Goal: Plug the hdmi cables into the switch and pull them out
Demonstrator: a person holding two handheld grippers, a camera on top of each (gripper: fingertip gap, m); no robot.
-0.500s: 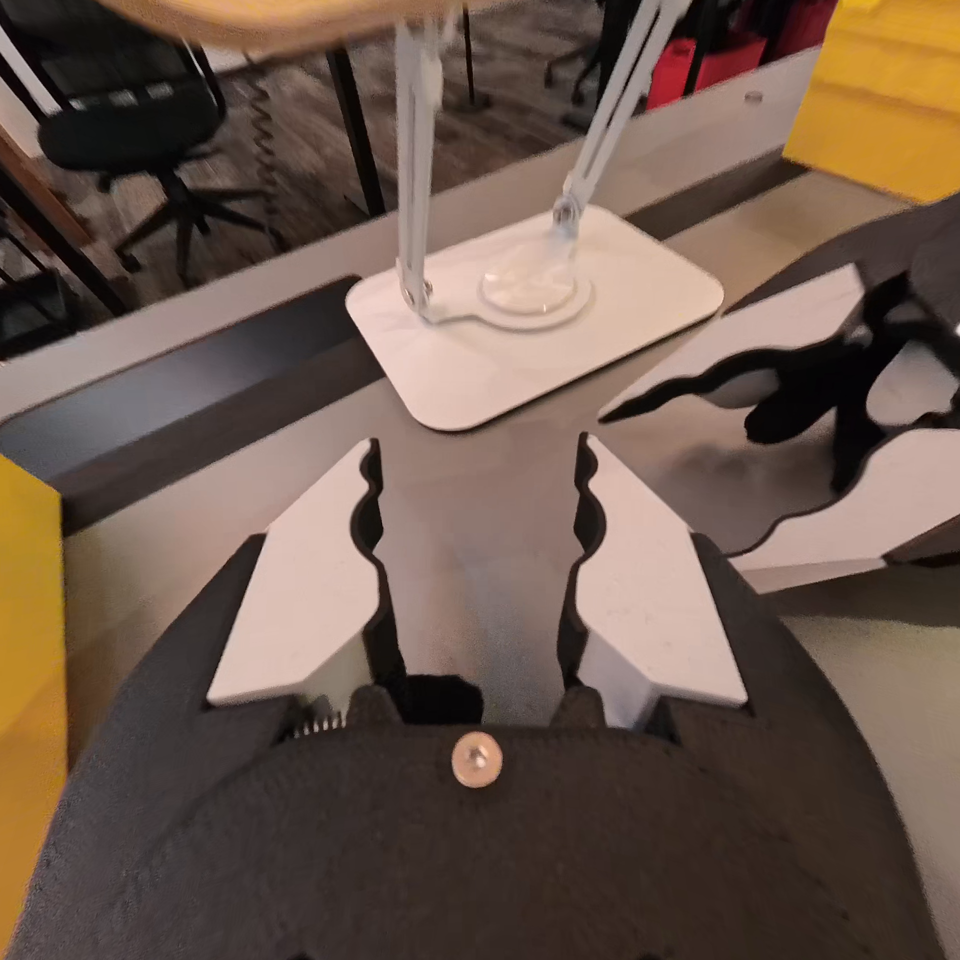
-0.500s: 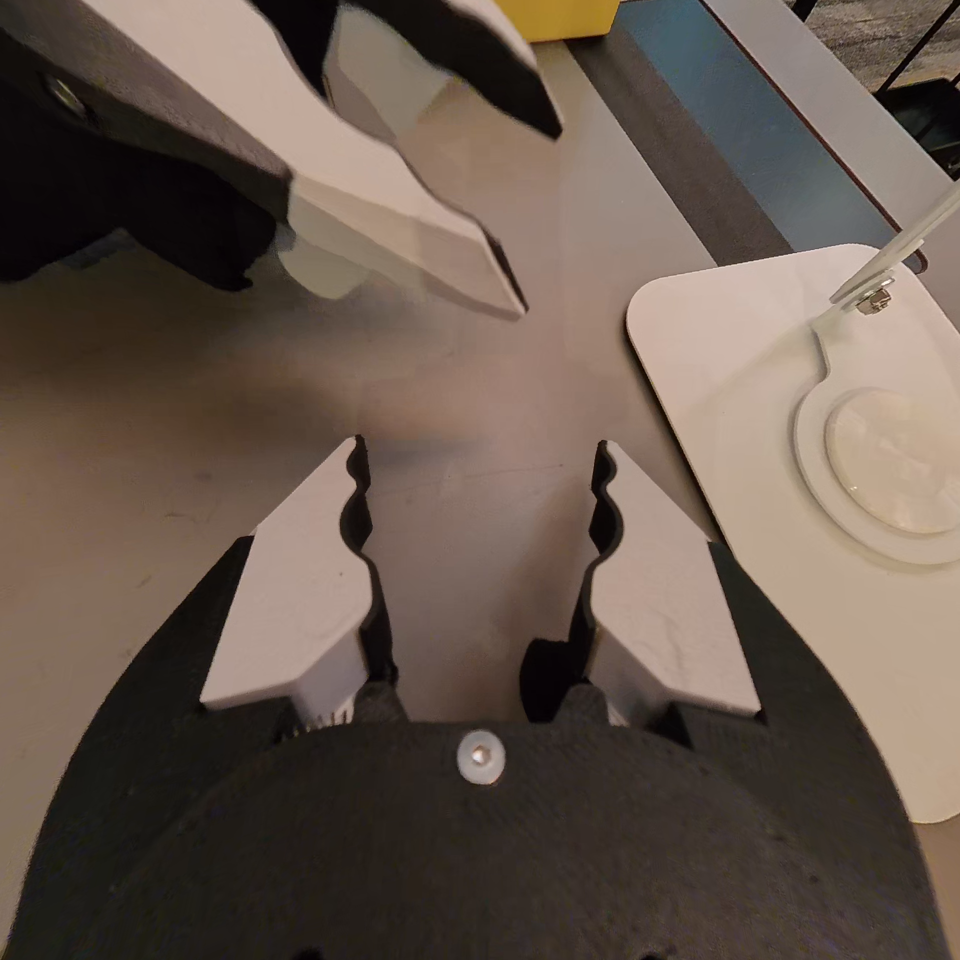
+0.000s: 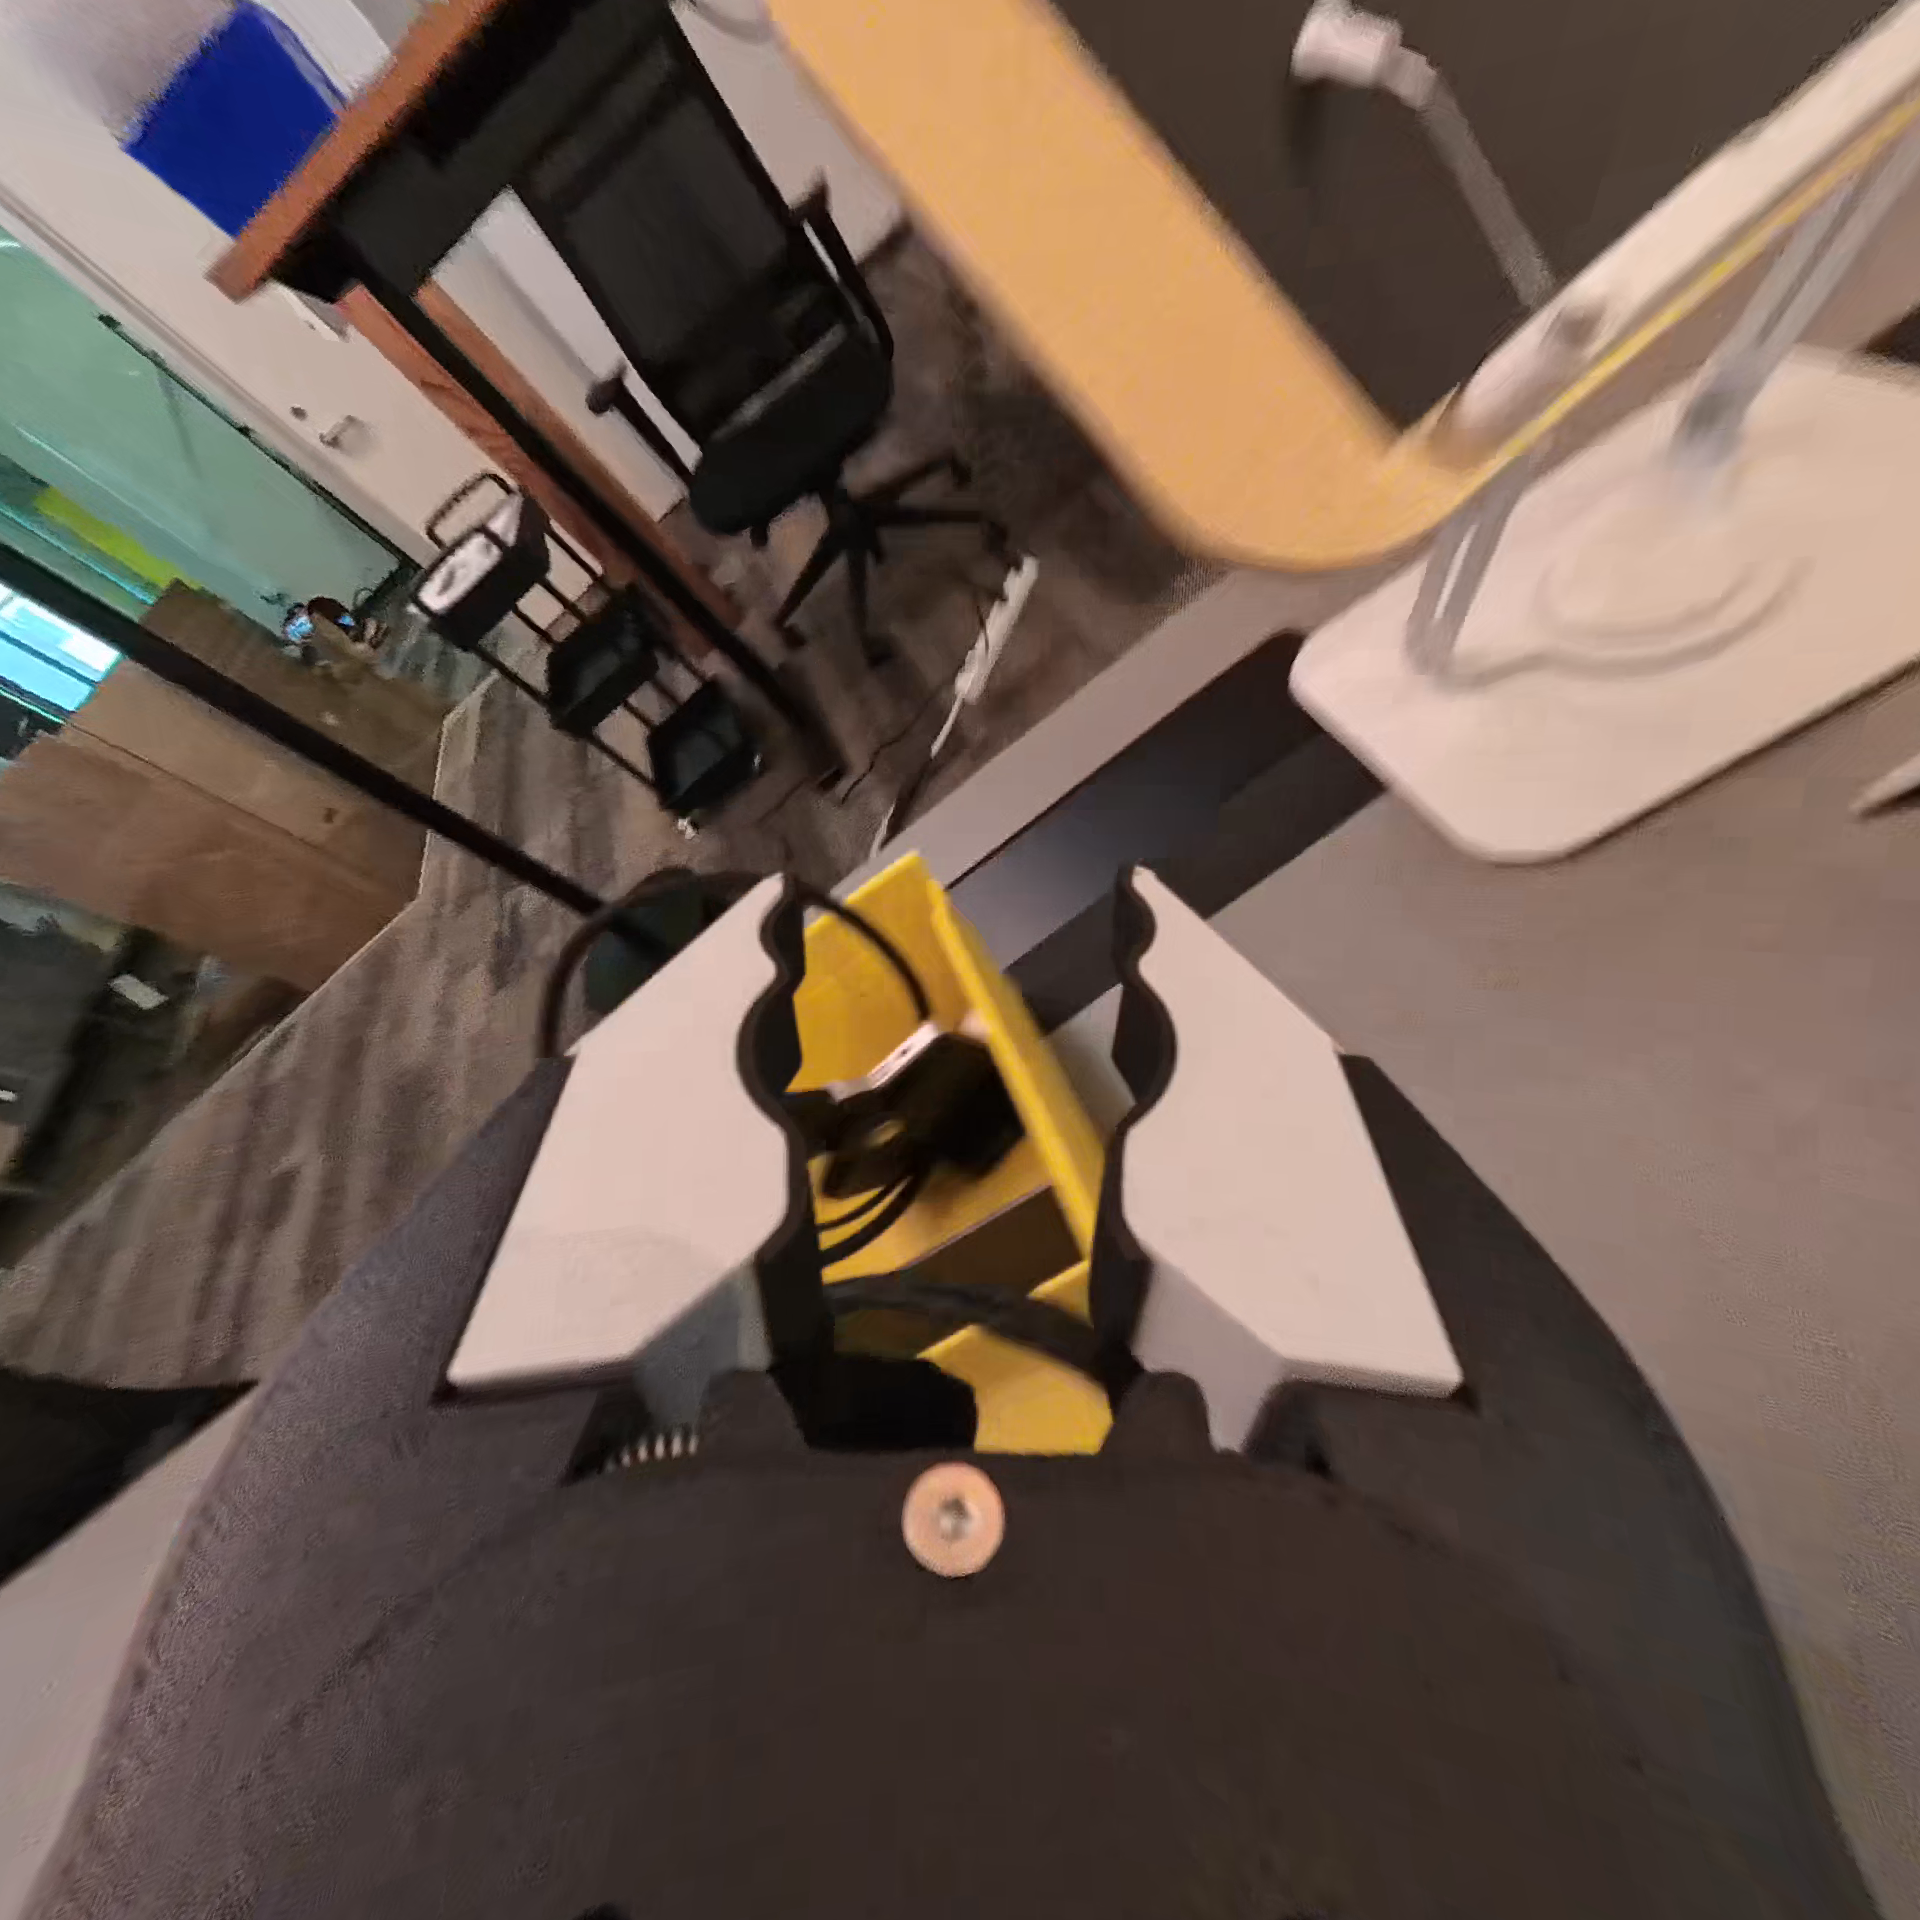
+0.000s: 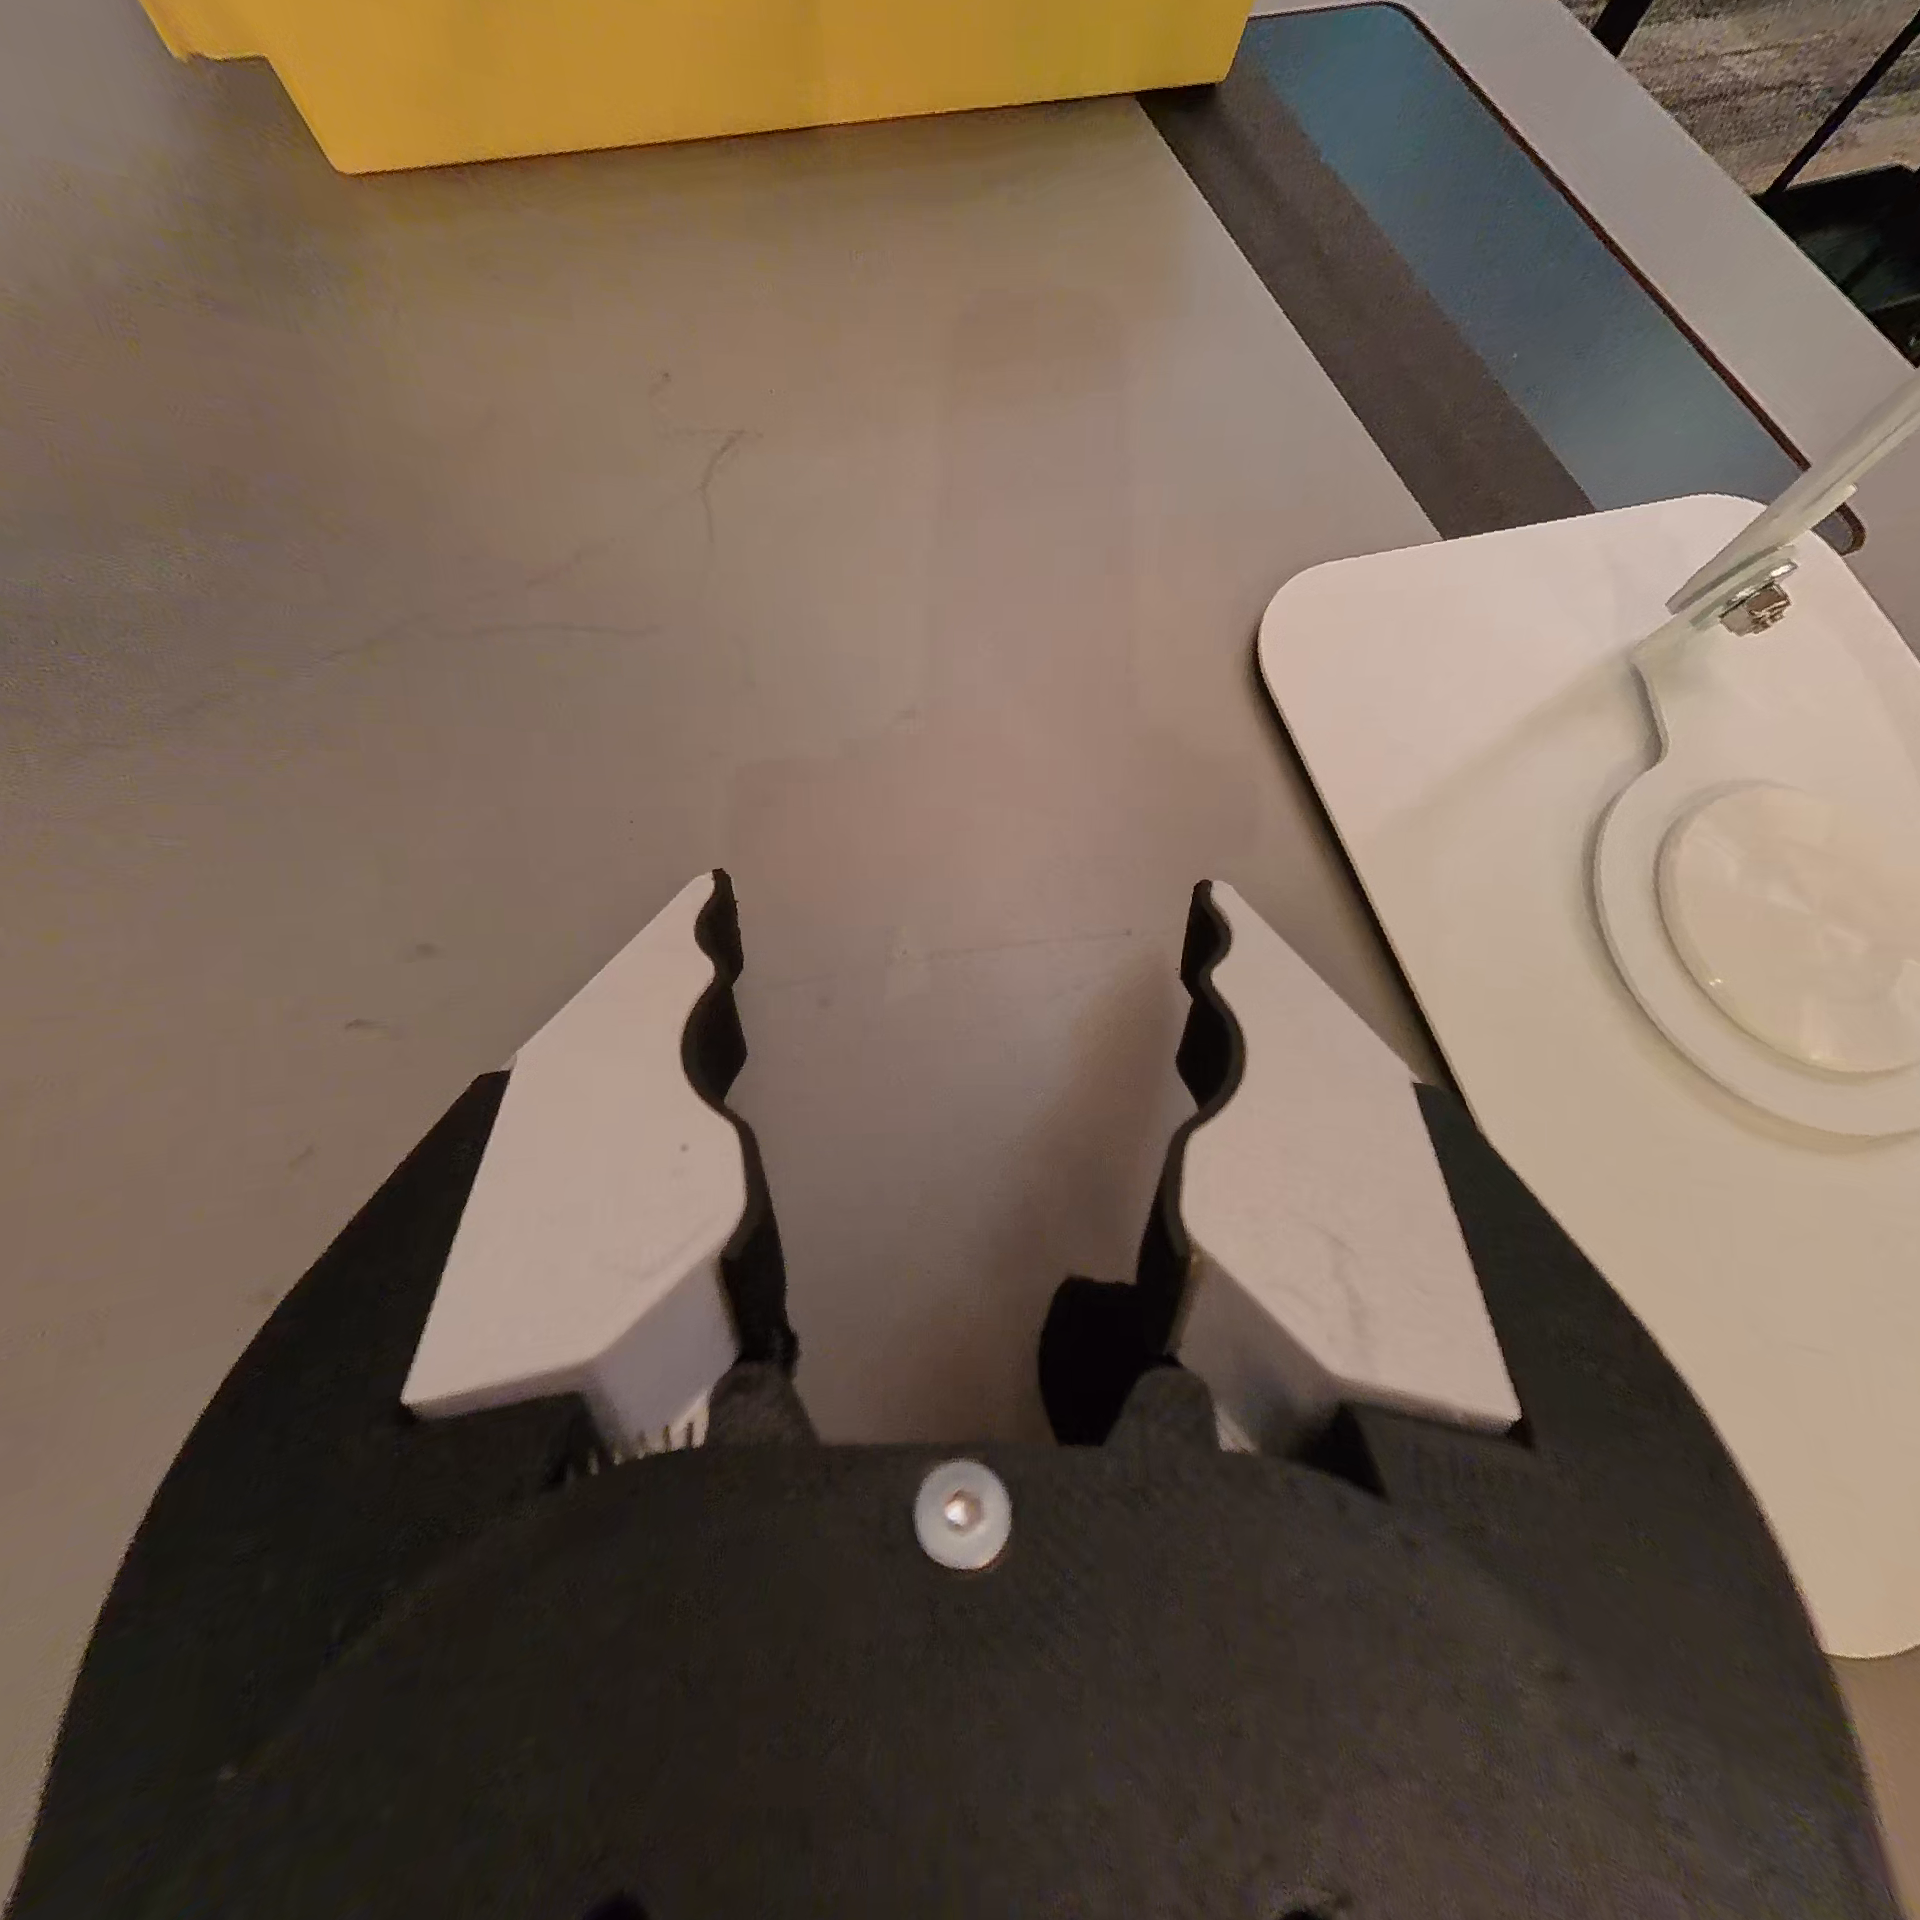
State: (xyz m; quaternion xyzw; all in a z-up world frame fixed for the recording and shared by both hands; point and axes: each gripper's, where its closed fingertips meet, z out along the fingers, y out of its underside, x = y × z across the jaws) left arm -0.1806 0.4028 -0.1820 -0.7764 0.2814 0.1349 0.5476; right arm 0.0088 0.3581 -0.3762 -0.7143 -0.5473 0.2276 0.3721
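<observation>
Left tongs (image 3: 951, 904) spread wide, empty, tilted steeply over a yellow bin (image 3: 977, 997) at the counter (image 3: 1558, 1091) edge. Between the two fingers (image 3: 644, 1174), inside that bin: a black plug with a silvery end (image 3: 930, 1081) on tangled black hdmi cables (image 3: 883, 1195), lying against the bin's inner wall; a second cable loop (image 3: 977, 1309) lower down in the nearer compartment. One thin cable (image 3: 566, 966) arching up out of the bin behind the left finger. No switch identifiable in either view. Right of the bin, well apart: the white lamp base (image 3: 1621, 717) with its slanted arm (image 3: 1662, 270), blurred. Beyond the bin, off the counter: grey carpet, a black office chair (image 3: 800, 436), a dark-framed desk (image 3: 499, 156), a white power strip (image 3: 987, 634) on the floor.

Right tongs (image 4: 961, 883) likewise spread, empty, hanging over bare grey counter (image 4: 520, 571). Straight ahead of them, well apart: the side wall of a yellow bin (image 4: 727, 73). Just beside their right finger: the lamp base (image 4: 1507, 831), with round disc (image 4: 1787, 935) and bolted arm foot (image 4: 1745, 603). Nothing lying between these tongs and the bin.
</observation>
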